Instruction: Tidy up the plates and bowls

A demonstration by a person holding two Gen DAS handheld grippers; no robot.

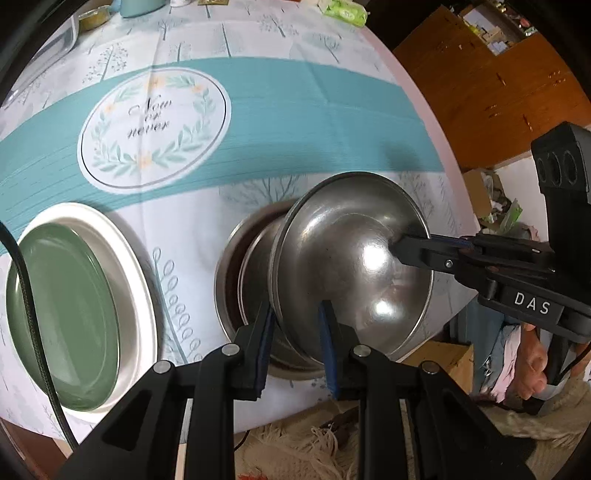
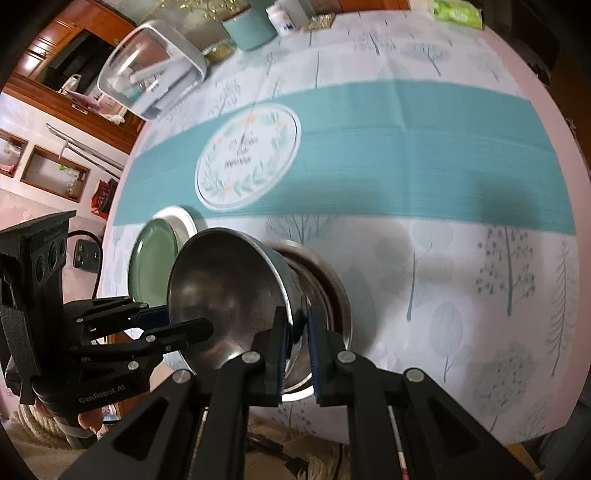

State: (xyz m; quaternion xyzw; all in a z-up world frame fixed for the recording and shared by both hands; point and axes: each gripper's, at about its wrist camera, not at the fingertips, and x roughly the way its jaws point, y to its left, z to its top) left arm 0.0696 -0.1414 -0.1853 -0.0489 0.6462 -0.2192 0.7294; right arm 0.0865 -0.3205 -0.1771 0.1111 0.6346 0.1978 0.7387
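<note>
A small steel bowl (image 1: 354, 258) is held tilted above a larger steel bowl (image 1: 229, 280) that stands on the table near its front edge. My left gripper (image 1: 295, 325) straddles the small bowl's near rim, its jaws apart around the rim. My right gripper (image 2: 295, 328) is shut on the same bowl's (image 2: 229, 288) opposite rim; it shows in the left wrist view (image 1: 406, 247). The larger bowl (image 2: 332, 295) lies under it. A green plate (image 1: 62, 314) sits stacked on a white plate (image 1: 136, 280) to the left, also in the right wrist view (image 2: 151, 258).
The round table carries a tree-print cloth with a teal band (image 1: 295, 122). At the far side stand a clear lidded box (image 2: 147, 70), a teal cup (image 2: 251, 29), a white bottle (image 2: 280, 18) and a green packet (image 2: 458, 13). A fringed rug (image 1: 314, 443) lies below the edge.
</note>
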